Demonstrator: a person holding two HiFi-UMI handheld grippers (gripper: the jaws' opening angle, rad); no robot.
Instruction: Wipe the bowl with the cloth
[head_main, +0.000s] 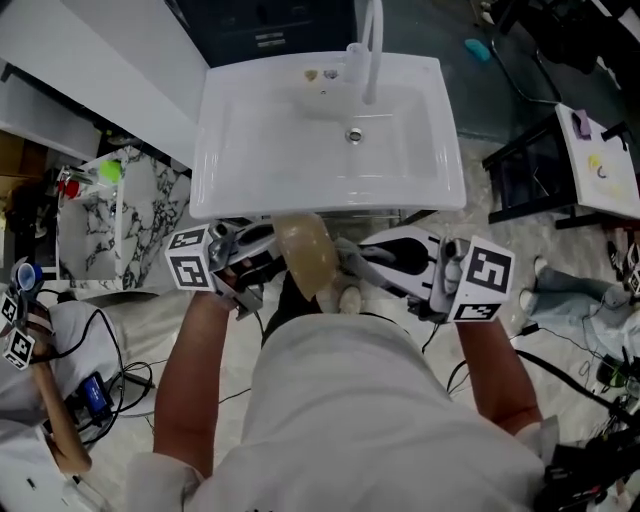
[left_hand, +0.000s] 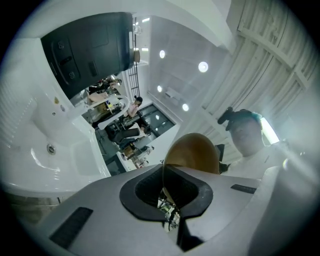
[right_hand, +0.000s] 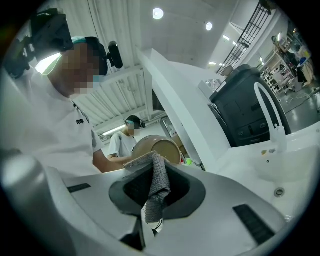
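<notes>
Left gripper (left_hand: 167, 200): you are clamping its jaws on the rim of the bowl (head_main: 305, 255), with the two jaws almost together on the thin wall.
Bowl: you are holding it tipped on edge in front of your chest. It is hanging at 6 o'clock from the sink (head_main: 240, 150), just below the sink's near edge, and it is resting on nothing.
Right gripper (right_hand: 152, 200): you are pinching the cloth (right_hand: 157, 187) between its closed jaws. The grey weave is draping over the jaw tips and hanging down between them.
Cloth against bowl: in the head view you are holding the cloth at 3 o'clock of the bowl, just beside its wall. Whether it is touching the bowl cannot be told.
Grippers: you are pointing them at each other, left from 9 o'clock and right from 3 o'clock, with the bowl between them.
Tap (head_main: 372, 50): it is standing at 12 o'clock on the sink, well apart from both grippers.
</notes>
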